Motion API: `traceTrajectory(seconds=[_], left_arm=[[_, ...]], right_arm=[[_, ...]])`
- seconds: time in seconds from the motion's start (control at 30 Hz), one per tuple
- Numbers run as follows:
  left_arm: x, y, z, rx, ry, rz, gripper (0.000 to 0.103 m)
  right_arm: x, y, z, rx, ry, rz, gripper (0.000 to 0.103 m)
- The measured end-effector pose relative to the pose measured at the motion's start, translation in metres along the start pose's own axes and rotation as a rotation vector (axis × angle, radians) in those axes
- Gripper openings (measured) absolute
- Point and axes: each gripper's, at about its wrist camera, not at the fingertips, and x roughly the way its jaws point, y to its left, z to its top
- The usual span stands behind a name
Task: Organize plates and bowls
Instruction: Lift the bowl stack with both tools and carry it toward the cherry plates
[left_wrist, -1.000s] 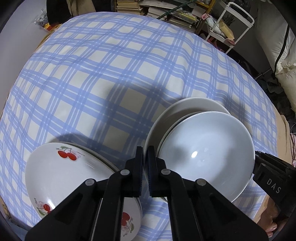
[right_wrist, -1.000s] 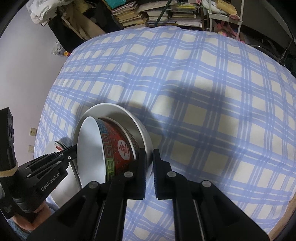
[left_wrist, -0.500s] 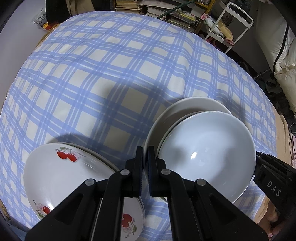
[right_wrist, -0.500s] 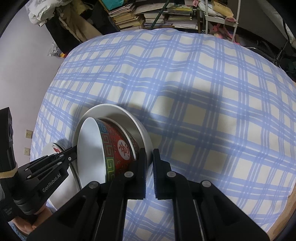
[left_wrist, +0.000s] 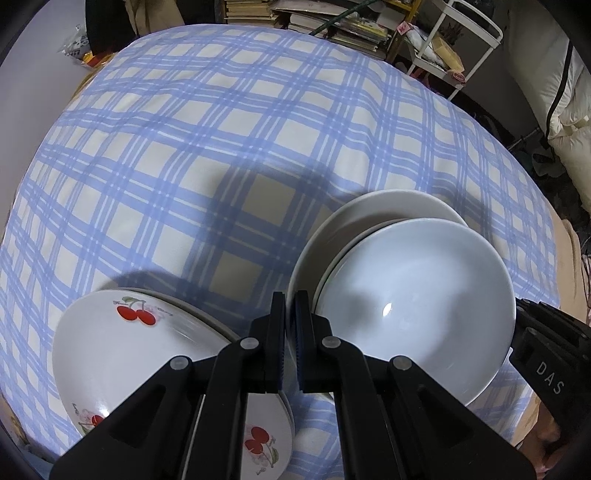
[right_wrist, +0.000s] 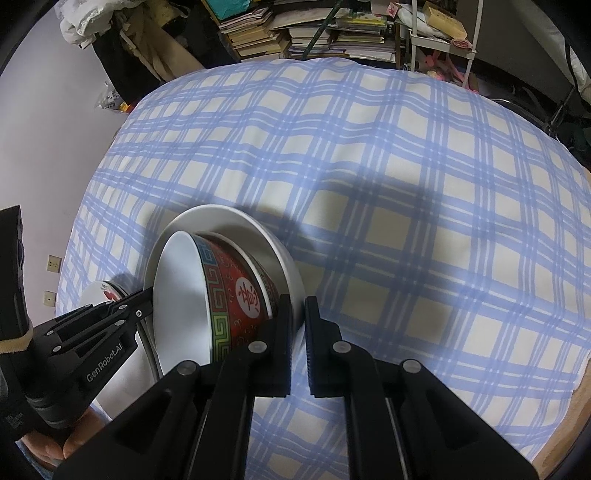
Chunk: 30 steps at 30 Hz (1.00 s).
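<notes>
Right wrist: both grippers' fingers (right_wrist: 297, 325) pinch the white plate (right_wrist: 258, 236) rim; checked cloth (right_wrist: 406, 166) beyond lies open.

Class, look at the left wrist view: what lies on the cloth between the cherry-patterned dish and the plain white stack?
The left gripper, its fingers closed, fills that gap; beyond them only checked tablecloth separates the cherry dish from the white stack.

Red patterned bowl (right_wrist: 236, 295) sits tilted in a white plate (right_wrist: 229, 225); cherry-print plates (left_wrist: 122, 354) are stacked just beside, on the checked surface (left_wrist: 221, 147).
</notes>
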Motion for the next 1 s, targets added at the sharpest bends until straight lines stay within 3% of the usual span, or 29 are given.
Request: traceTrajectory(seconds=[0.57, 1.0], left_arm=[[0.0006, -0.0037, 0.0043, 0.008, 0.012, 0.015, 0.003], [-0.0019, -0.0049, 0.0058, 0.016, 0.013, 0.019, 0.003]], right_arm=[[0.0008, -0.0015, 0.0048, 0.010, 0.016, 0.007, 0.010], [-0.0003, -0.0059, 0.0007, 0.023, -0.019, 0.018, 0.010]])
